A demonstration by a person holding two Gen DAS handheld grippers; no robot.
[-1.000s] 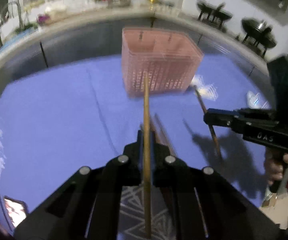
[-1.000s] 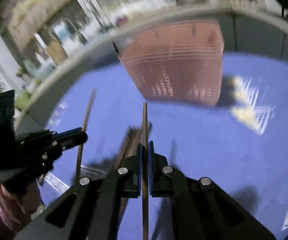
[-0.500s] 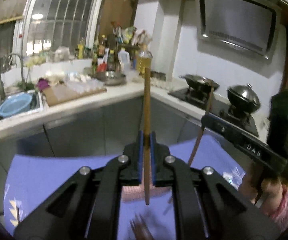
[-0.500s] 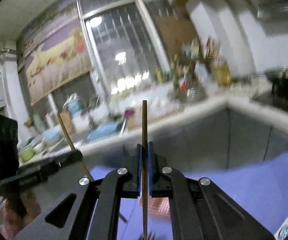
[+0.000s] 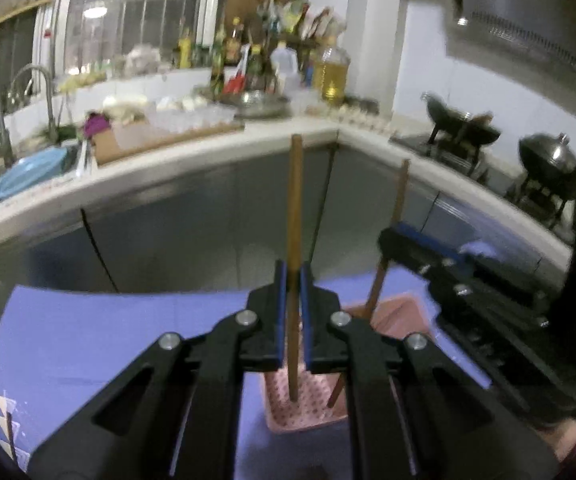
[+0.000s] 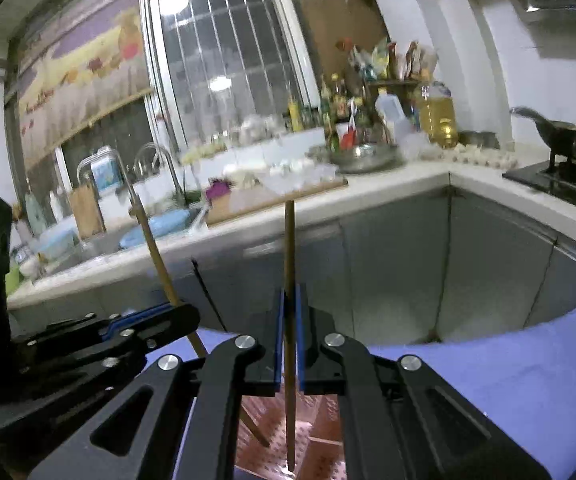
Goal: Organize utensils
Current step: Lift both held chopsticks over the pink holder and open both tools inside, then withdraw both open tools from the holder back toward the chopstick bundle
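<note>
Now both of my claws hold a chopstick upright over the pink basket [image 5: 401, 310] — the left claw [image 5: 292, 320] pinches one chopstick [image 5: 293, 208], the right claw [image 6: 289, 340] the other [image 6: 289, 248], tips already inside. By my reading neither is released yet — and I cannot see whether more utensils wait on the blue tabletop [image 5: 100, 336].

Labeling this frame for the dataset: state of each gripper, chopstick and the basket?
left gripper: jaws shut on left chopstick.
right gripper: jaws shut on right chopstick.
left chopstick: upright, lower tip down inside the pink basket.
right chopstick: upright, lower tip down inside the basket.
pink basket: upright on the blue cloth, open top.
</note>
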